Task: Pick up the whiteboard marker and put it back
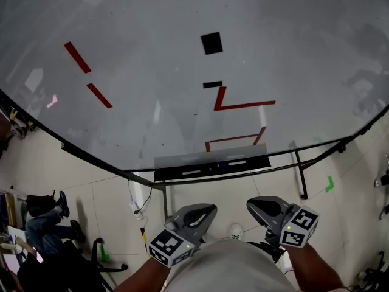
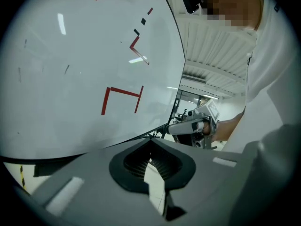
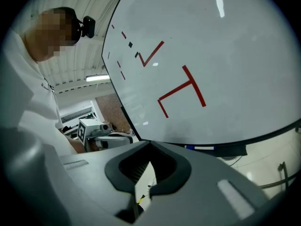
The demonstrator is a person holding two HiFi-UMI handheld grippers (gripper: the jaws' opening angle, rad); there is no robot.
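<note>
Plainly, I had not yet begun the pick-up: this was the approach step, with both tools held low and close to my body, well apart from the whiteboard (image 1: pixel 152 90). The whiteboard marker (image 1: pixel 223 163) lay on the dark tray (image 1: pixel 173 175) along the board's lower edge, a bluish piece among paler ones. It was small in the head view. The right gripper view showed it a little better as a white barrel with a blue end, lying flat on that ledge below the red strokes (image 1: pixel 240 105).

My left hand-held gripper (image 1: pixel 206 210) had its jaws pressed together at the tips, with only the hollow behind the ribbed pads left between them. Floor tile (image 1: pixel 200 193) showed through that hollow and nothing was pinched in it. My right hand-held gripper (image 1: pixel 255 204) stood the same way, tips together and empty, touching nothing.

I judged that the next move called for choosing one tool, probably the right since the tray sat nearer its side. It would have to spread its jaws wide enough for the barrel and reach forward and down to the tray. The jaws would need to sit across the marker's length, not along it. A crooked grip could nudge the marker along the ledge or off it.
</note>
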